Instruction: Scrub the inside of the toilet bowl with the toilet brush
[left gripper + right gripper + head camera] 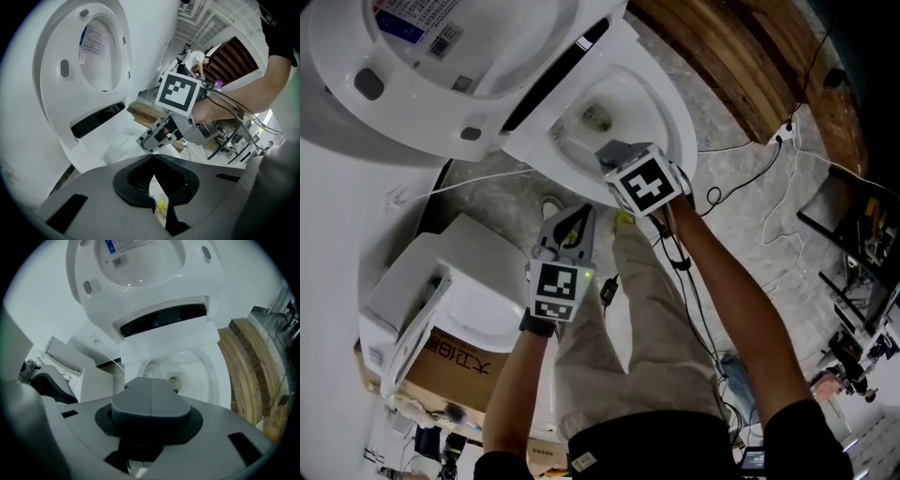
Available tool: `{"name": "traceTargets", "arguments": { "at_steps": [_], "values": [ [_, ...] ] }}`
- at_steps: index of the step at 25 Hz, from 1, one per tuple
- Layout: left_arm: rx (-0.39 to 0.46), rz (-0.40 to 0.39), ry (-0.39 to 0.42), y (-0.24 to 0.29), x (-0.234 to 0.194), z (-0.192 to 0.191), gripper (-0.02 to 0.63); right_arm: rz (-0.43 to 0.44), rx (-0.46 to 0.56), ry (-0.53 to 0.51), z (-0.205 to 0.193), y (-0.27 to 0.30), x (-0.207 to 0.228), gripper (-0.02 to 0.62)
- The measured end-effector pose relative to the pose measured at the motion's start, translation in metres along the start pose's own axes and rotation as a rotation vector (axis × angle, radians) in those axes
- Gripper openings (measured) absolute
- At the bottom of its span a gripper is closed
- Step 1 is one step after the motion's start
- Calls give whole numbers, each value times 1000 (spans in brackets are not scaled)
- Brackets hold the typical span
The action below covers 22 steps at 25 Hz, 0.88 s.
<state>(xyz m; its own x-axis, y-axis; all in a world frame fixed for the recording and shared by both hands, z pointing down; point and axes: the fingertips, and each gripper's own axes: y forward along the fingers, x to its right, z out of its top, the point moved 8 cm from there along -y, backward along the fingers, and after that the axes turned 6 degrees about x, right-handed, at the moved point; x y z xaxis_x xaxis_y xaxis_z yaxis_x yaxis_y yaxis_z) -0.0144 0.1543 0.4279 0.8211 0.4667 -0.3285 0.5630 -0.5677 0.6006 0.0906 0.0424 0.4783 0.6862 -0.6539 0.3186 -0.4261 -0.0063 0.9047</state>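
Observation:
The white toilet bowl (pixel 661 112) (pixel 208 380) stands with its lid (pixel 441 56) (pixel 136 268) raised. My right gripper (pixel 612 153) (pixel 151 382) hangs over the bowl's near rim, jaws pressed together along a closed seam. Just past its tips a white ribbed piece (pixel 150 368) lies inside the bowl, and it shows as a white bar (pixel 572 142) in the head view. It may be the brush. I cannot tell whether the jaws hold it. My left gripper (pixel 574 217) (pixel 153 159) waits lower down, outside the bowl, tips touching and holding nothing. It looks at the right gripper (pixel 147 139).
A second toilet (pixel 459 300) sits on a cardboard box (pixel 455 361) at lower left. Curved wooden steps (pixel 741 66) (pixel 248 366) flank the bowl. Cables (pixel 750 178) run over the stone floor. The holder's legs and a yellow shoe (pixel 623 217) are below the grippers.

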Motion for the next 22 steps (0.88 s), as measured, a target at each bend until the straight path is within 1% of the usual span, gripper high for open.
{"name": "traceTargets", "arguments": {
  "at_steps": [3, 6, 8, 16, 22],
  "values": [
    [-4, 3, -5, -1, -2, -2, 17, -20, 7, -18, 0, 2, -1, 160],
    [-3, -3, -3, 1, 0, -2, 17, -77, 48, -99, 3, 0, 0, 156],
    [-5, -7, -2, 2, 0, -2, 17, -95, 67, -119, -1, 1, -4, 158],
    [-9, -6, -9, 5, -2, -5, 17, -150, 126, -91, -8, 6, -8, 158],
    [-23, -4, -8, 4, -3, -10, 17, -168, 138, -95, -9, 7, -7, 155]
  ]
}}
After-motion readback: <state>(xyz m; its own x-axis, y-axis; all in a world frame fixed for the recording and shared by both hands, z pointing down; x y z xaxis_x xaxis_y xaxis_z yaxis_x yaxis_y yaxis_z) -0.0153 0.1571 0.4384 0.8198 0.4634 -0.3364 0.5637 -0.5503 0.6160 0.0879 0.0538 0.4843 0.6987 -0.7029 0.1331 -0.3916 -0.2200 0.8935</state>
